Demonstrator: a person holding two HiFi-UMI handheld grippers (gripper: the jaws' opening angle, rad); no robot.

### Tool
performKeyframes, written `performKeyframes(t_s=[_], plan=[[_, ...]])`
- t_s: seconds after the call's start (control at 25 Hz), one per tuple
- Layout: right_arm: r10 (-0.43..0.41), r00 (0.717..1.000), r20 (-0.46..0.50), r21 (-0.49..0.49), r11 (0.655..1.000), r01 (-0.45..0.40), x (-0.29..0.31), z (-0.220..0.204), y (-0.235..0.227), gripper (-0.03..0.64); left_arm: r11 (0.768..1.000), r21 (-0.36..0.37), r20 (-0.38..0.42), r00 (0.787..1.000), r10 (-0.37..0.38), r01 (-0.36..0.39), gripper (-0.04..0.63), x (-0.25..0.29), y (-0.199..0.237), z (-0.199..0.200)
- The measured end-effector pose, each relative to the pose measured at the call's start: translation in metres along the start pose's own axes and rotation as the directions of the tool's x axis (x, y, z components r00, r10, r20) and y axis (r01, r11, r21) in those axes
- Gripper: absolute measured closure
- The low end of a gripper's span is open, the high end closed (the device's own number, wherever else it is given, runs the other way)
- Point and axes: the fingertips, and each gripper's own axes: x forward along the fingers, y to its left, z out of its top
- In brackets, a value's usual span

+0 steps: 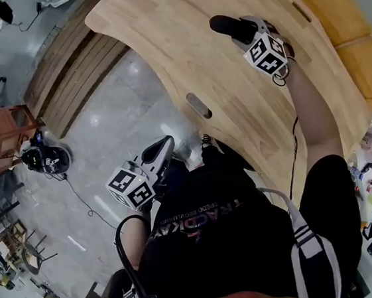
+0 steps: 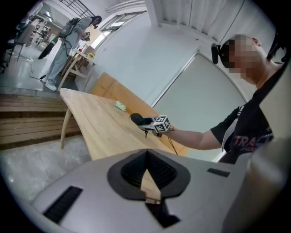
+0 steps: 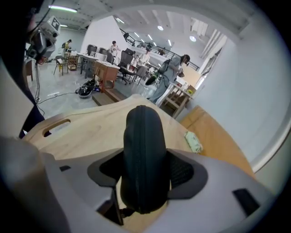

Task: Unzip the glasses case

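Note:
A black zipped glasses case (image 3: 143, 154) stands between the jaws of my right gripper (image 3: 144, 172), its zip seam facing the camera. Both pads press on its sides. In the head view the right gripper (image 1: 245, 31) holds the case (image 1: 227, 25) over the far part of the light wooden table (image 1: 181, 52). In the left gripper view the case (image 2: 136, 119) shows in the distance, held above the tabletop. My left gripper (image 1: 164, 144) hangs off the table's near edge beside the person's body. Its jaws are shut with nothing between them (image 2: 146, 154).
A small pale green object (image 3: 193, 141) lies on the table beyond the case. A slot handle (image 1: 198, 105) is cut near the table's edge. Wooden steps (image 1: 77, 70) and a wooden crate (image 1: 7, 132) stand on the floor to the left. People and desks fill the room's far end.

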Motion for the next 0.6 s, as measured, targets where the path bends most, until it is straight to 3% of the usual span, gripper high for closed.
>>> performKeyframes(t_s=[0.16,0.32,0.48,0.6], plan=[[-0.049,0.985,0.164,-0.041,0.998,0.057,-0.055,0.048,0.002,0.324,0.998,0.02,0.028,0.997,-0.066,0.065,0.583,0.001,0.0,0.014],[-0.038,0.954,0.298,-0.106,0.992,0.072,-0.116,0.099,0.025,0.324,0.982,-0.023,0.079,0.979,-0.186,0.188,0.583,0.0,-0.003,0.037],[-0.03,0.931,0.364,-0.162,0.982,0.095,-0.173,0.145,0.051,0.324,0.939,-0.034,0.149,0.931,-0.334,0.343,0.581,-0.007,-0.016,0.078],[-0.024,0.921,0.388,-0.19,0.976,0.106,-0.207,0.176,0.07,0.324,0.88,-0.064,0.197,0.87,-0.451,0.471,0.58,-0.011,-0.026,0.109]])
